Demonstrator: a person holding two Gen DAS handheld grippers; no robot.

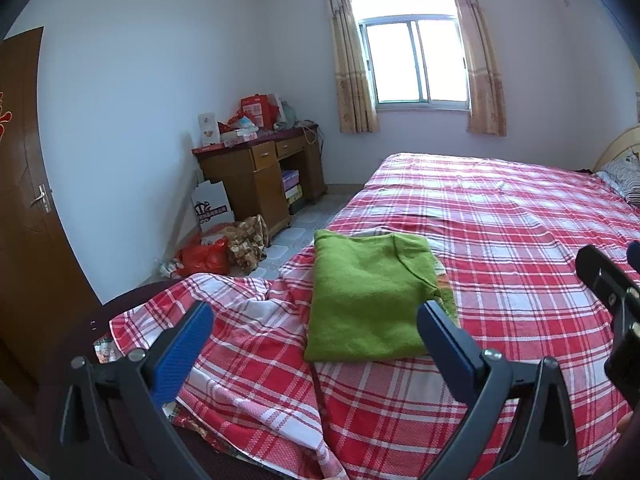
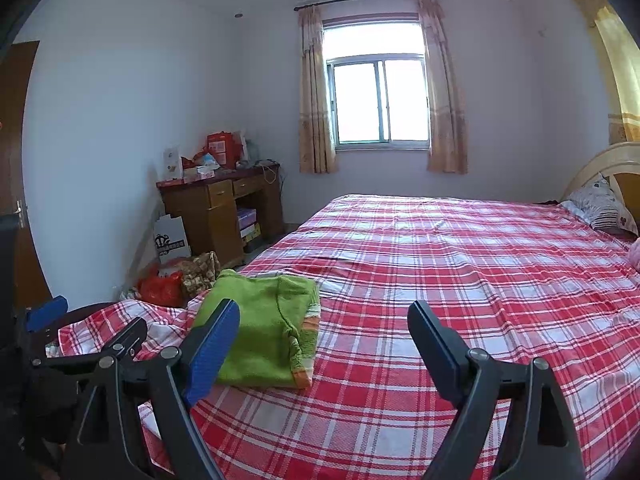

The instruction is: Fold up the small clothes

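A green knitted garment (image 1: 368, 296) lies folded into a flat rectangle on the red plaid bed sheet (image 1: 500, 248), near the bed's left front corner. It also shows in the right wrist view (image 2: 264, 336), with an orange-trimmed edge on its right side. My left gripper (image 1: 316, 320) is open and empty, held just in front of the garment and above the sheet. My right gripper (image 2: 324, 320) is open and empty, to the right of the garment. The right gripper's body (image 1: 612, 292) shows at the right edge of the left wrist view.
The sheet is bunched at the bed's front left corner (image 1: 224, 304). A wooden desk (image 1: 260, 176) piled with boxes stands against the far wall, with bags (image 1: 204, 256) on the floor. Pillows (image 2: 600, 204) lie by the headboard. A door (image 1: 24, 200) is at the left.
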